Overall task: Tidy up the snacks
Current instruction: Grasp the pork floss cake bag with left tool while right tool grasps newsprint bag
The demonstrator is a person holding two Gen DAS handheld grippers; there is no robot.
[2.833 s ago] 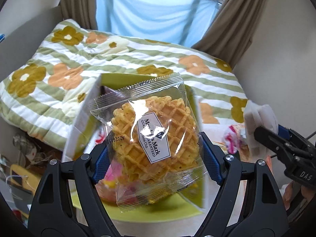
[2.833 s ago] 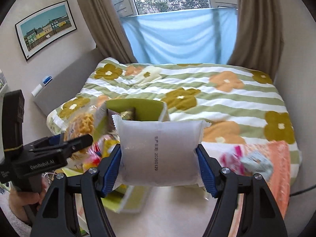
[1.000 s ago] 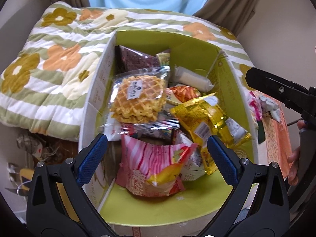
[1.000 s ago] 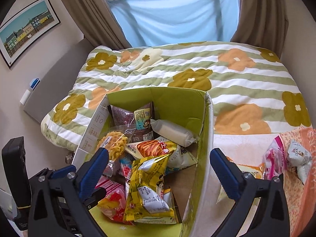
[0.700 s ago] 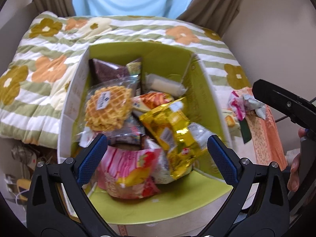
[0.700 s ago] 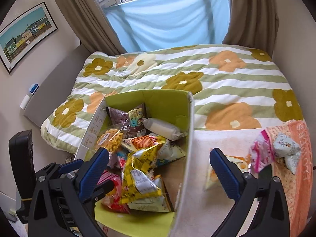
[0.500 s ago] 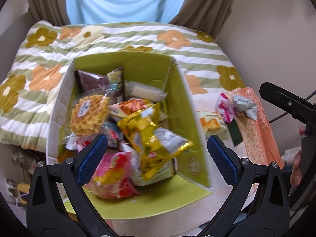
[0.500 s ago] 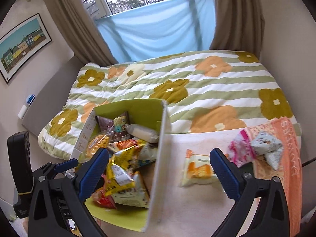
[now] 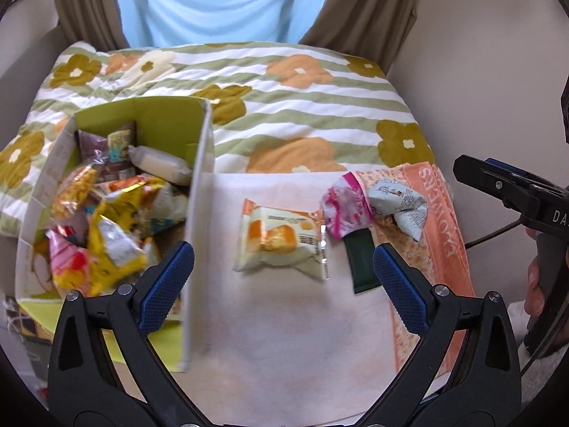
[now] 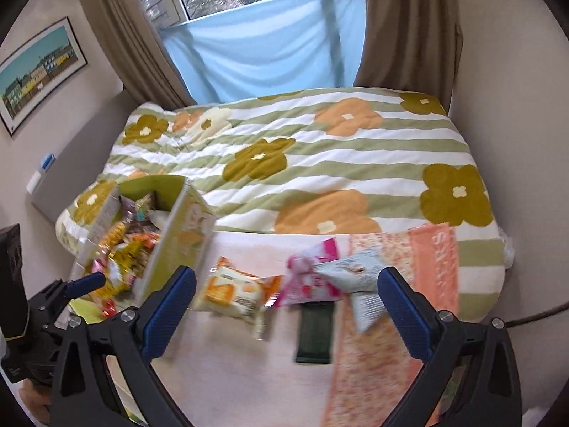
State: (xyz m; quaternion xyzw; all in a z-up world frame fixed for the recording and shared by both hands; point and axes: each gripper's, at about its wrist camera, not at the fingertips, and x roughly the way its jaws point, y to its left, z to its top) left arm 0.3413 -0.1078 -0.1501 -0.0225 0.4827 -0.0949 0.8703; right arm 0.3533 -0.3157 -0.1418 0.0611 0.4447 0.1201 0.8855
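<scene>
Snacks mostly filled the green box, while right of it four packets, the orange cake packet nearest, awaited both empty, wide-spread grippers.

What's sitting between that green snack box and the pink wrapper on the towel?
One snack: a cream-and-orange cake packet, lying flat on the white towel between the green box and the pink wrapper. The left wrist view shows it best.

– What differs from a few seconds back?
– Both grippers, left gripper and right gripper, now gape empty; the waffle pack and white packet lie inside the green box.
</scene>
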